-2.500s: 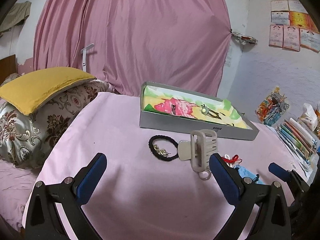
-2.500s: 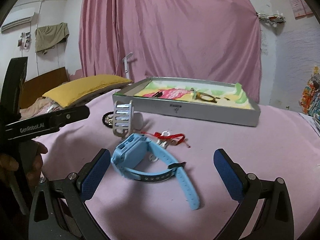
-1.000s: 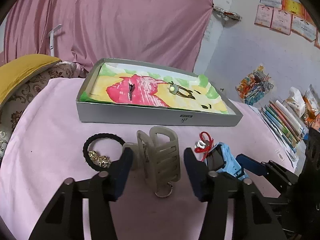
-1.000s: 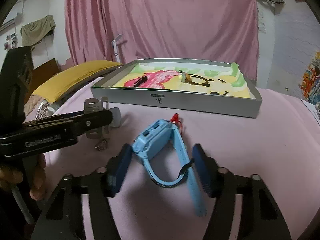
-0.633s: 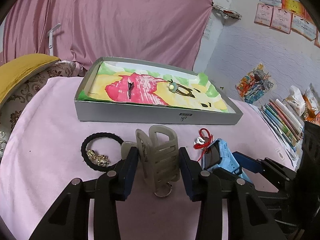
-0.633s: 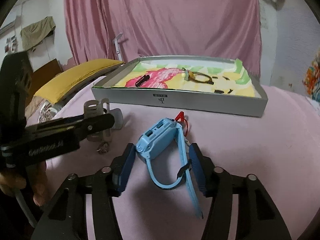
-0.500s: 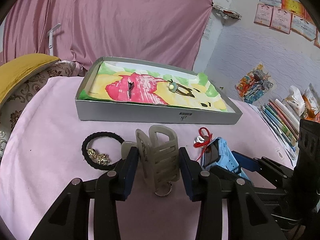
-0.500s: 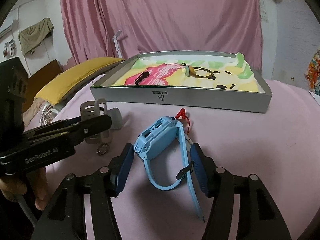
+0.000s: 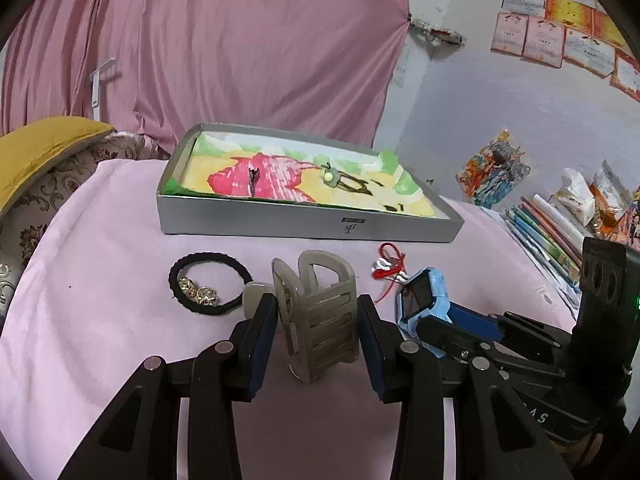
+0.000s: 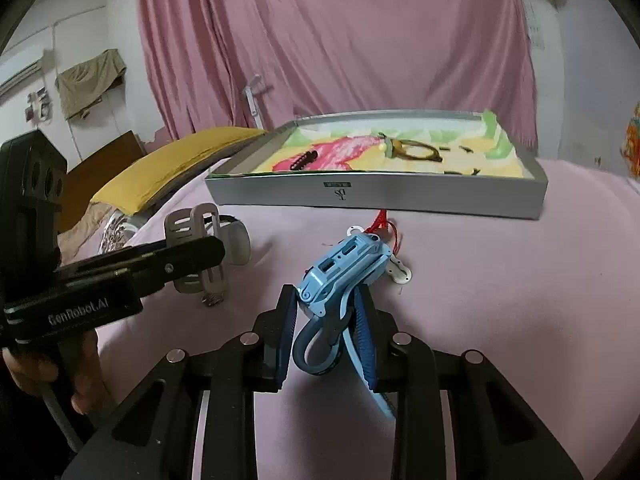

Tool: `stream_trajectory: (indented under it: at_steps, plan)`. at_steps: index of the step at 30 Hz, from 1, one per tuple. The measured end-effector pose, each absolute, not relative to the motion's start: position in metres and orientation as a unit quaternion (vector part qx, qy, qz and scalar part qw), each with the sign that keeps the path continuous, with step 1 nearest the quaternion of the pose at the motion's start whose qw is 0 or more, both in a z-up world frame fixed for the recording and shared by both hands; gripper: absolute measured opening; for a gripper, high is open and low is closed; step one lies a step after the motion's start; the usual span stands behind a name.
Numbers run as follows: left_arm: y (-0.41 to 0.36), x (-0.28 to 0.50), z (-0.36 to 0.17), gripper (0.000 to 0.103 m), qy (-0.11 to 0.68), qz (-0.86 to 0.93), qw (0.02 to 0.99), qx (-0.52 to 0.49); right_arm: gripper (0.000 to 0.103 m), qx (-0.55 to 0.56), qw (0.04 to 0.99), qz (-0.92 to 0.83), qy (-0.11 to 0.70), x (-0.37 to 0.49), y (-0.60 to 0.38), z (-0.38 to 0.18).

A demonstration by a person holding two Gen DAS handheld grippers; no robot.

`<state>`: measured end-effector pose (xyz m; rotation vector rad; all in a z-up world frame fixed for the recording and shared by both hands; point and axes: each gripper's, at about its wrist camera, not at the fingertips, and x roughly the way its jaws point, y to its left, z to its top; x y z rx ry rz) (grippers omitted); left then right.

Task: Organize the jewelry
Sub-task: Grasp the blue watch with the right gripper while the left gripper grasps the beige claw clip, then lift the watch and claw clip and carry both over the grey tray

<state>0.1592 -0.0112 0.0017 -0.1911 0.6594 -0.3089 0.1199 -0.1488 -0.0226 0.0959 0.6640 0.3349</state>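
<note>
Your left gripper has its blue pads closed in against both sides of the beige hair claw clip, which stands upright on the pink cloth between them; the pads look to be touching it. Your right gripper is clamped on the strap of the blue watch, whose case tilts up and away from the fingers, while the loose strap end trails down past the right pad. Just left of the clip lies the black hair tie with its gold beads, close to the left pad and partly hidden behind a round beige part of the clip. Between the clip and the watch, a red cord charm with a white piece lies on the cloth; in the right wrist view it sits just beyond the watch, with a white ring piece touching the watch's far side. The grey tray lies past all of these, lined with a bright pink, yellow and green sheet, and already holds a dark hair clip and a bracelet with a pale bead. The two grippers sit side by side, near each other, with the right one's fingers reaching in at the lower right of the left wrist view. A yellow pillow sits off the cloth's left edge, and books line the right.
</note>
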Motion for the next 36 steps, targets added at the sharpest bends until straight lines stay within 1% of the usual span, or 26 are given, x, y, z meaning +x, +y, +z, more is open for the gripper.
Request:
stream_trajectory:
  at_steps: [5,9,18,24,36]
  plan:
    - [-0.010,0.146,0.006,0.038,0.289,-0.148,0.941,-0.092,0.025,0.003,0.944,0.156,0.289,0.105,-0.141,-0.020]
    - [-0.009,0.138,0.014,0.038,0.261,-0.139,0.951,-0.086,0.025,0.009,0.950,0.156,0.270,0.099,-0.144,-0.014]
    - [-0.006,0.133,0.039,0.038,0.198,-0.115,0.971,-0.075,0.025,0.015,0.970,0.151,0.189,0.086,-0.154,0.022]
    - [-0.007,0.141,0.064,0.038,0.151,-0.102,0.981,-0.061,0.025,0.001,0.979,0.145,0.141,0.092,-0.156,0.050]
    - [-0.012,0.175,0.099,0.038,0.089,-0.099,0.990,-0.044,0.025,-0.019,0.988,0.138,0.074,0.118,-0.153,0.088]
